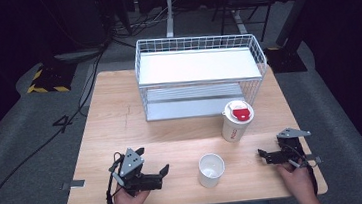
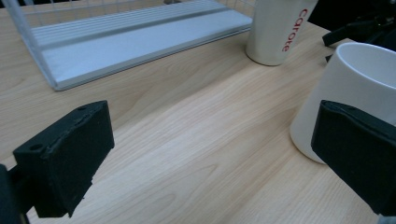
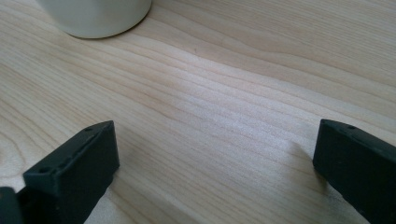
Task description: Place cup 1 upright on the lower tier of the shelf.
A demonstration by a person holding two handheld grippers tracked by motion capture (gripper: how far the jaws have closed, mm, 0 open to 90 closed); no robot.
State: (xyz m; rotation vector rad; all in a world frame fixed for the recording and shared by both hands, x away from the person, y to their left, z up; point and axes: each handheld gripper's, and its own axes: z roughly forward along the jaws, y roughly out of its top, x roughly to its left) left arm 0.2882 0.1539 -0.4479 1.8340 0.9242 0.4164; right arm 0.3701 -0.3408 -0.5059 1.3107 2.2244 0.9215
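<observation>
A small open white cup [image 1: 211,169] stands near the front edge of the wooden table [image 1: 120,123]. A taller white cup [image 1: 237,120] with a red and white lid and red lettering stands behind it to the right. My left gripper [image 1: 153,160] rests low at the front left, open, with the small cup [image 2: 369,79] just beyond its right jaw and nothing between the jaws [image 2: 205,158]. My right gripper [image 1: 270,148] sits at the front right, open over bare wood [image 3: 215,172]. The base of a white cup [image 3: 98,16] shows at the upper left of the right gripper view.
A white wire rack [image 1: 201,75] with two flat shelves stands at the back middle of the table; its lower shelf [image 2: 140,42] lies ahead of the left gripper, beside the tall cup [image 2: 280,28]. Cables and chair legs lie on the floor beyond.
</observation>
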